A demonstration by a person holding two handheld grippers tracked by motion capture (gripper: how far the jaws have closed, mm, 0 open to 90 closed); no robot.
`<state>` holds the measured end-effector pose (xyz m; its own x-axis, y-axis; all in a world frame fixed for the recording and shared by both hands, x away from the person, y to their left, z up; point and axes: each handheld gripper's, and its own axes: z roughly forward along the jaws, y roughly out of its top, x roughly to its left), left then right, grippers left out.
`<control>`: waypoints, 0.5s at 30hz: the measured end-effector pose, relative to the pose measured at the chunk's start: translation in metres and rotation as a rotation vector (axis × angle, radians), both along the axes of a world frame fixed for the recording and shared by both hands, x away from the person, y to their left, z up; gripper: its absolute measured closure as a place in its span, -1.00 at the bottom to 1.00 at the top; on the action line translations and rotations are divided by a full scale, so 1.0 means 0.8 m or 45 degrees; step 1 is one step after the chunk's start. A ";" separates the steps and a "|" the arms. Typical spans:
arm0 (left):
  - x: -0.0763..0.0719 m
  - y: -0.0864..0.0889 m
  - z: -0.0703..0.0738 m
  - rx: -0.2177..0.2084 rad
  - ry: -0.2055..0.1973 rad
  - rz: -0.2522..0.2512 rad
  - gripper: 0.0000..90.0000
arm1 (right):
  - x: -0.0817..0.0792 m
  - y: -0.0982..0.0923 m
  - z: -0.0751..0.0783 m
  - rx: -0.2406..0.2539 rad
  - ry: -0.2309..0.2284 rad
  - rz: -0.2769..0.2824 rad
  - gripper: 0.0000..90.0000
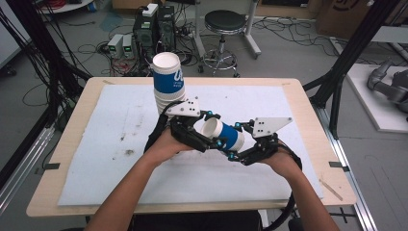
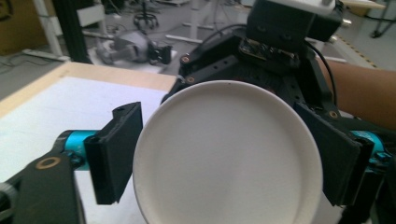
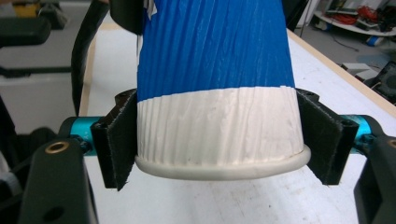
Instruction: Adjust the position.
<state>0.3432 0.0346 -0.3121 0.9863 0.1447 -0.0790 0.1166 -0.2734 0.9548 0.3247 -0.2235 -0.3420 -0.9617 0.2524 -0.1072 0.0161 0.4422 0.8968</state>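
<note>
Near the far edge of the desk [image 1: 57, 192], a little left of its middle, a tall stack of cups [image 1: 168, 82] — blue band on the top one, white ribbed sides below, leaning slightly. Under everything, a white mat [image 1: 110, 139] with a few dark smudges, covering most of the wooden top.

Just in front of the stack, the left gripper [image 1: 202, 137], grey plate on top, held in a hand [image 1: 166, 147] coming from the near edge. Jaws parted about as wide as the cup's white bottom, one pad [image 2: 114, 151] beside it on each side; in the left gripper view a slim gap at the left pad, so contact not certain.

Between the two grippers, over the middle of the desk and lifted off the mat, a single paper cup [image 1: 223, 134] lying on its side — white bottom toward the left gripper, blue body toward the right.

On the right, the right gripper [image 1: 240, 144], jaws closed on the cup's white rim end, both black pads [image 3: 116, 140] pressed against the ribbed wall just behind the rolled lip.
</note>
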 end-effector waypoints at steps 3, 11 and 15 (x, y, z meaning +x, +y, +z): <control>0.000 0.002 0.000 -0.025 0.001 -0.022 -0.39 | 0.000 -0.001 0.001 0.004 0.000 0.017 -0.49; 0.002 0.010 -0.001 -0.222 0.043 -0.052 -0.34 | -0.004 -0.011 -0.008 0.328 0.164 -0.014 -0.67; 0.000 0.009 -0.002 -0.195 0.041 -0.066 -0.35 | -0.004 -0.008 -0.008 0.282 0.124 0.019 -0.59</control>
